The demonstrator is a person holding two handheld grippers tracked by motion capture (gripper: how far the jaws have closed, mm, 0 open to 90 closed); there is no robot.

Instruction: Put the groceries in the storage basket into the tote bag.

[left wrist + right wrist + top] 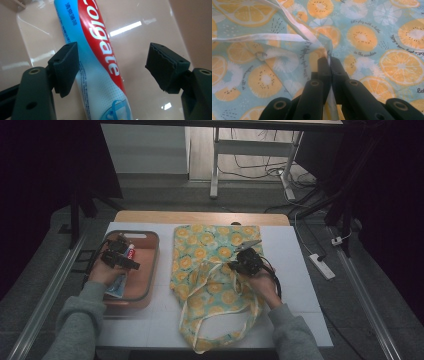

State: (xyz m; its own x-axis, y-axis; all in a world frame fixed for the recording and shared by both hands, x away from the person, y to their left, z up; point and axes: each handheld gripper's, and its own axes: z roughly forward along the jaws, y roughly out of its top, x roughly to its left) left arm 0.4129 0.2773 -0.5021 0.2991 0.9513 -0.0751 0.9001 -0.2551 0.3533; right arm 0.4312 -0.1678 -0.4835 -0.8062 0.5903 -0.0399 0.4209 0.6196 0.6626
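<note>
A Colgate toothpaste tube [100, 62], red and light blue, lies on the shiny floor of a peach-coloured bin [150, 275] at the table's left. My left gripper [112, 65] hovers just above the tube with its jaws wide open; the tube runs by the left pad [65, 65], and the right pad is well clear of it. In the high view the left gripper [119, 254] is inside the bin. A tote bag [215, 280] printed with orange slices lies flat mid-table. My right gripper [329, 65] is shut on a fold of the bag's edge by a white strap [269, 37].
The bin's rim [131, 234] surrounds the left gripper. The bag's long handles [225, 330] loop toward the table's near edge. A power strip [321, 265] lies on the floor to the right, beyond the white table top [295, 270].
</note>
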